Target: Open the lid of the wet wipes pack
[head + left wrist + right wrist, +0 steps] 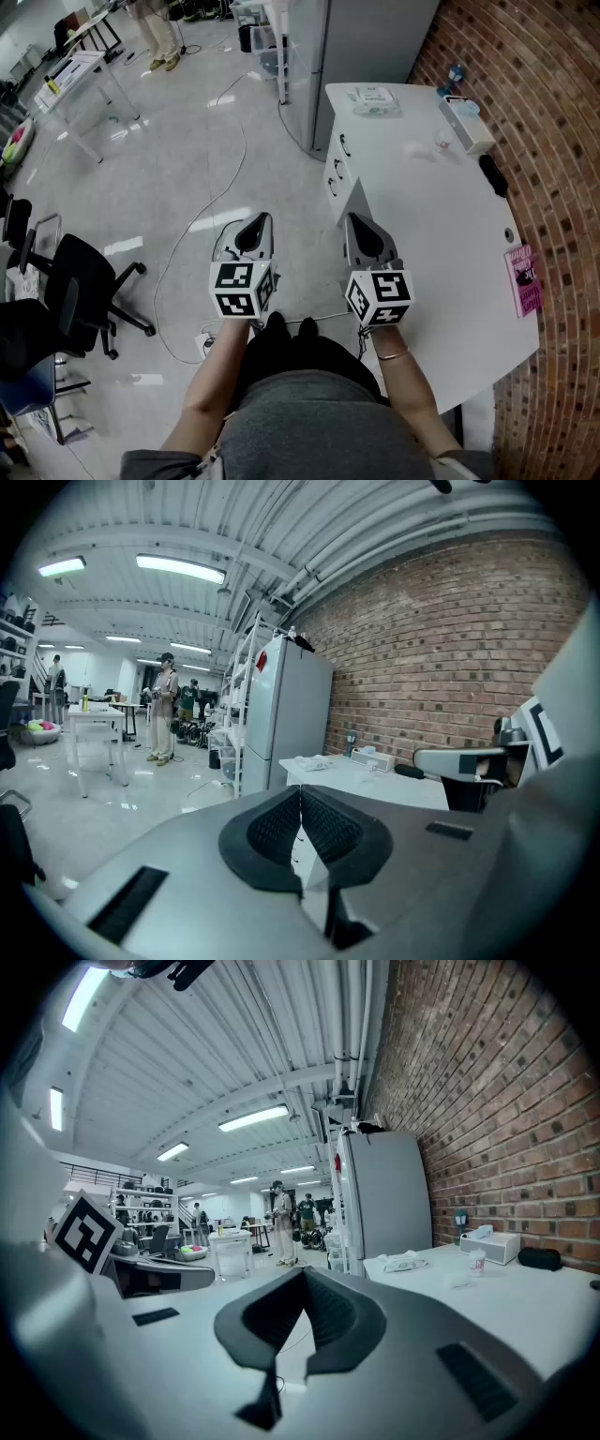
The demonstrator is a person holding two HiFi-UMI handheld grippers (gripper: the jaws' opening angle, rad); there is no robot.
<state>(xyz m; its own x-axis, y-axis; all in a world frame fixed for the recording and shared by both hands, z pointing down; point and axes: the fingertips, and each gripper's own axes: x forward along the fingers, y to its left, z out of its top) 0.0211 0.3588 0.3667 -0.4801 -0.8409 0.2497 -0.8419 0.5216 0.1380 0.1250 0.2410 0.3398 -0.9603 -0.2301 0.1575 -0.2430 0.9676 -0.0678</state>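
The wet wipes pack [373,100] lies flat at the far end of the white table [441,244], its lid down. It shows small in the left gripper view [309,762] and in the right gripper view [405,1261]. My left gripper [254,225] hangs over the floor, left of the table. My right gripper [359,225] hovers by the table's near left edge. Both are far short of the pack. Seen along the jaws, the left gripper [300,791] and the right gripper [304,1272] are shut with nothing between their pads.
A white tissue box [466,124], a small cup [442,141] and a black object [493,174] sit along the brick wall; a pink booklet [525,279] lies near the table's right edge. A grey cabinet [347,47] stands behind the table. An office chair [80,291] and a cable [225,187] are on the floor at left.
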